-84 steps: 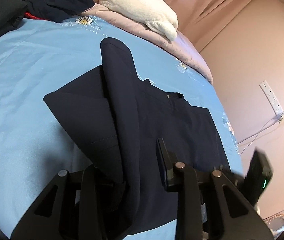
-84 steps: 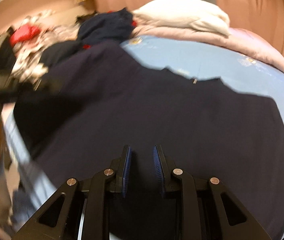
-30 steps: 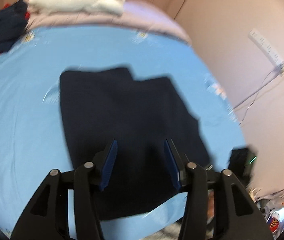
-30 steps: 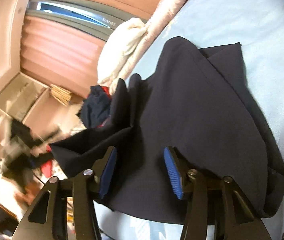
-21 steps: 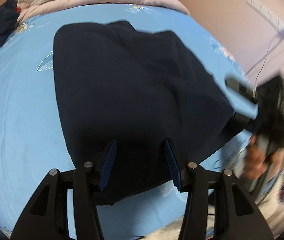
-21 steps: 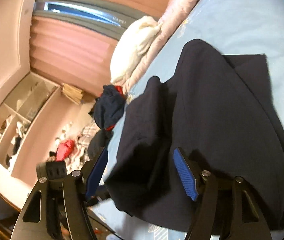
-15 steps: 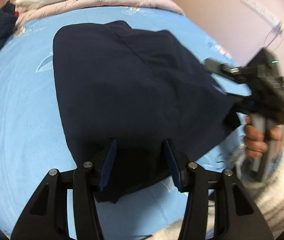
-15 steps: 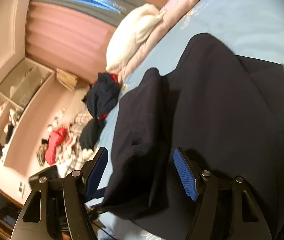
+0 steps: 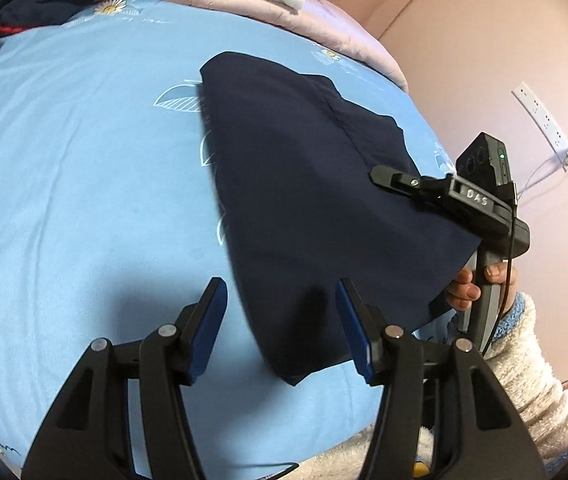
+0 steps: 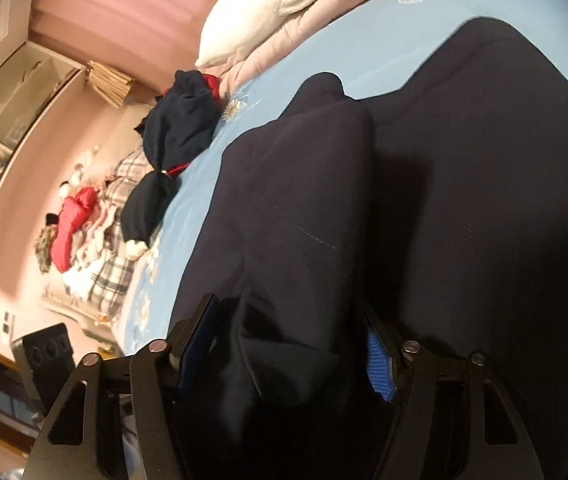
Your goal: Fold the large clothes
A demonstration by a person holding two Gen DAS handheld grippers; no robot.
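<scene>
The navy garment (image 9: 308,184) is already folded narrow; left gripper (image 9: 281,322) gapes empty, right gripper (image 10: 292,344) has been closing around a bunched fold, final folds left.

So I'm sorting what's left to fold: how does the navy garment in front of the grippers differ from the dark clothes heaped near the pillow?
The navy garment lies spread in flat folded layers mid-bed; the dark heap is bunched up at the bed's edge. The garment looks plain navy; the heap shows red. The right gripper has the garment's fold between its fingers; nothing touches the heap. Both are dark cloth on the blue bedsheet.
</scene>
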